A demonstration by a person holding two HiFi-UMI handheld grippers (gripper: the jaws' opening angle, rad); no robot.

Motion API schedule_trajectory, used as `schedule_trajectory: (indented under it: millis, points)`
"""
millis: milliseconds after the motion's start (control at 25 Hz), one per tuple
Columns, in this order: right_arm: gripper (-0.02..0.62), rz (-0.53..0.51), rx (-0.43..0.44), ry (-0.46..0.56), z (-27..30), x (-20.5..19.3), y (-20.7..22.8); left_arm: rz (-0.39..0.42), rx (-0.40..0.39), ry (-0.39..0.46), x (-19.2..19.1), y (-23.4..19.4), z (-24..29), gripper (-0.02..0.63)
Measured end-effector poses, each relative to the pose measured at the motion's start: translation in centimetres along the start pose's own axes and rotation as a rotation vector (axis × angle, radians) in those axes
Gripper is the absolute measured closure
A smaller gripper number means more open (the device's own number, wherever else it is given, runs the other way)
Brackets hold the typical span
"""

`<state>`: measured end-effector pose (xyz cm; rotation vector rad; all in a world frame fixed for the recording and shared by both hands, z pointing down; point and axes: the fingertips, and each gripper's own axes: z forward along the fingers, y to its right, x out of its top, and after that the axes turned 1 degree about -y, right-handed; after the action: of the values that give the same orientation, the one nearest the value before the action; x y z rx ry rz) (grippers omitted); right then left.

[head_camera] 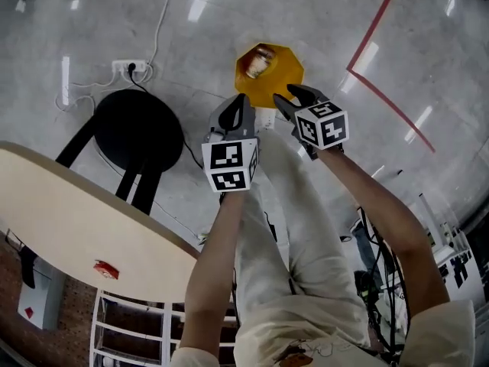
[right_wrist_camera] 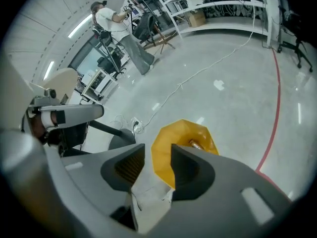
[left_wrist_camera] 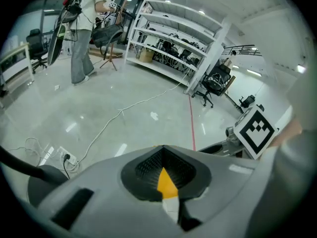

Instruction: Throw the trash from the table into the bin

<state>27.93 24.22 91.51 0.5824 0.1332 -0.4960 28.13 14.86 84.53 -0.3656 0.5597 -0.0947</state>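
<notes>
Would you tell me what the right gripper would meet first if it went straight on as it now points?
Most likely the yellow octagonal bin on the floor, seen between the open jaws of the right gripper; depth is unclear.

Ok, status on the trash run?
Left hand-held gripper shut, empty; right hand-held gripper open, empty. Both above yellow bin, trash inside. Red item on table not yet binned. Nothing in the way.

I see a yellow bin (head_camera: 279,69), a black stool (head_camera: 137,128) left of it, a red line (head_camera: 374,23) right of it, grey floor (head_camera: 306,14).
</notes>
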Motion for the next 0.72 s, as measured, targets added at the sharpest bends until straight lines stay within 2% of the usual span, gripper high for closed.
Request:
schedule_trajectory:
  millis: [80, 240, 560, 720]
  points:
    - [0.518, -0.025, -0.022, 0.004, -2.1, 1.1, -1.0, 0.011, 0.005, 0.014, 1.4, 0.6, -2.0, 0.601]
    - [0.582, -0.056, -0.006, 0.064, -5.9, 4.4, -3.5, 0.006, 0.022, 0.068, 4.7, 1.5, -5.7, 0.601]
    - [0.589, -0.174, 0.052, 0.165, -15.0, 8.7, -10.9, 0.066, -0.027, 0.213, 11.3, 6.9, -15.2, 0.601]
    - [0.589, -0.242, 0.091, 0.198, -19.6, 8.1, -15.7, 0.08, -0.06, 0.276, 11.8, 9.8, -20.7, 0.601]
